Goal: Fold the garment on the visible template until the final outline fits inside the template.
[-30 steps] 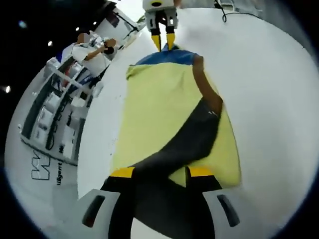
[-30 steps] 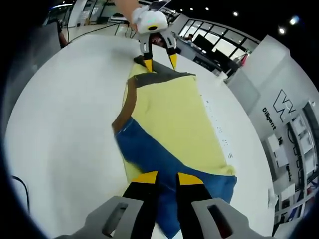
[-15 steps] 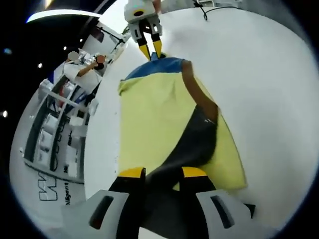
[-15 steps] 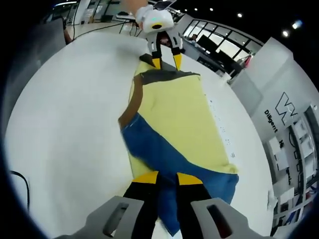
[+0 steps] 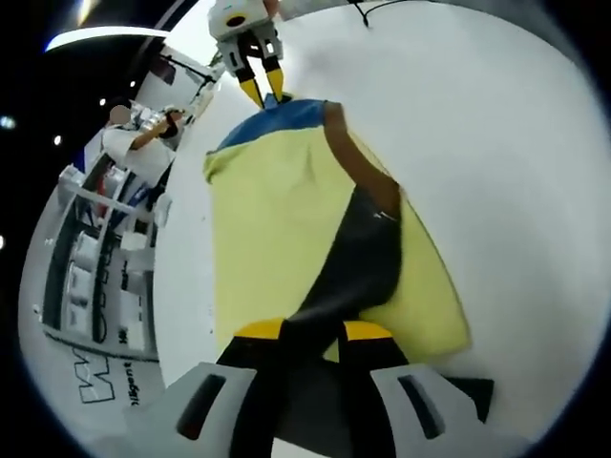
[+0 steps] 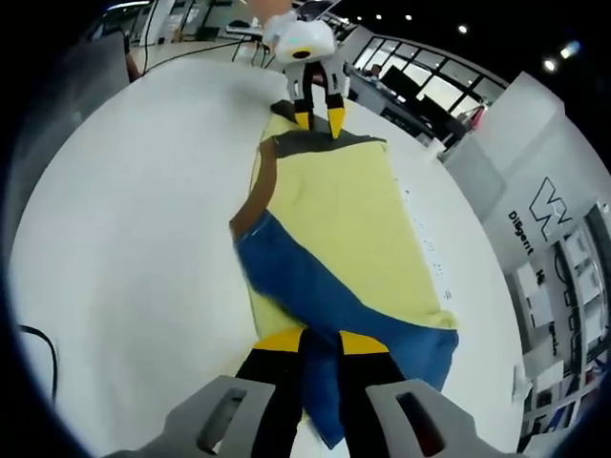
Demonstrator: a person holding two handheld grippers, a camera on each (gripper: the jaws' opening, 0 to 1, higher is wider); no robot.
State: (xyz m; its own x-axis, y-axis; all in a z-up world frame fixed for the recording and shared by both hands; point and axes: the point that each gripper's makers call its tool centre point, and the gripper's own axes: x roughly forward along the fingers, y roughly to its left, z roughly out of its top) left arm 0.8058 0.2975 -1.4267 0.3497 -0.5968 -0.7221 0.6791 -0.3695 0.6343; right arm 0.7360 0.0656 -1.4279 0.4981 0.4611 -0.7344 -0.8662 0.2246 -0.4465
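Observation:
A flat yellow template [image 5: 277, 219] lies on the white table [image 5: 496, 143]. Over its long side runs a strip of garment [image 5: 358, 258], dark grey near me, brown in the middle, blue at the far end. My left gripper [image 5: 313, 330] is shut on the dark grey end. At the far end the right gripper [image 5: 260, 93] pinches the blue edge. In the right gripper view the same garment [image 6: 305, 277] crosses the template [image 6: 344, 210]. There my right gripper [image 6: 323, 341] is shut on the blue end, and the left gripper [image 6: 318, 121] holds the grey end.
Shelving and a person [image 5: 134, 143] stand beyond the table's left edge in the left gripper view. A cable [image 5: 382, 14] lies on the far part of the table. A wall with lettering [image 6: 544, 215] rises to the right, and small marks [image 6: 425, 248] run along the table.
The left gripper's jaws have drawn in on the grey end. The two grippers have moved a little farther apart, and the garment lies straighter along the template.

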